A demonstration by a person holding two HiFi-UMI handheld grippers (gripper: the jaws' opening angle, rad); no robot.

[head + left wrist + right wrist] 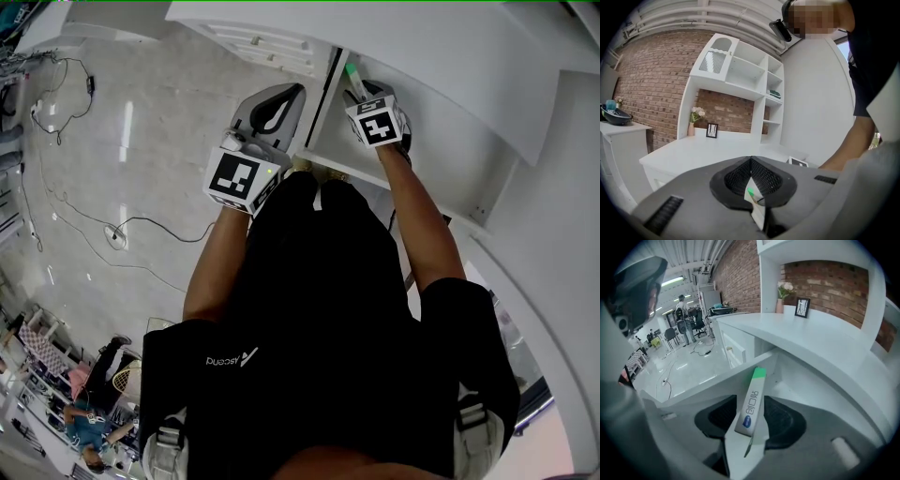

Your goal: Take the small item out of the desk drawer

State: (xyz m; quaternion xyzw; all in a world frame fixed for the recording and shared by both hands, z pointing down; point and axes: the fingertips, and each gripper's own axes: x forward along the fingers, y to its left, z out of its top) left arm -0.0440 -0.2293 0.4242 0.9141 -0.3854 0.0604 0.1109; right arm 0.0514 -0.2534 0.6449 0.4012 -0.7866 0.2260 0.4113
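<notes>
Right gripper view shows the right gripper point(752, 430) with jaws wide open around, not pressing, a small flat box point(751, 401) close to one wall of the open drawer point(708, 383), and I think it is light, easily crushed, best pinched gently mid-length.

- Brick wall point(651, 79) fills the upper left of the left gripper view.
- White shelf unit point(745, 70) stands against it, upper centre, with a dark item point(775, 93) on one right-hand shelf.
- Vase of flowers point(692, 127) stands under the shelves, left of centre.
- Picture frame point(712, 130) is just to the right of the vase.
- Dark bowl point(616, 116) sits on a white cabinet point(623, 140) at the left edge.
- Pipes point(708, 14) run along the ceiling at the top.
- Pale glossy floor point(141, 112) covers the left of the head view, with black cables point(103, 220) trailing across it.
- Person point(89, 427) is in the lower left corner.
- Office chairs point(691, 324) stand at the upper left of the right gripper view.
</notes>
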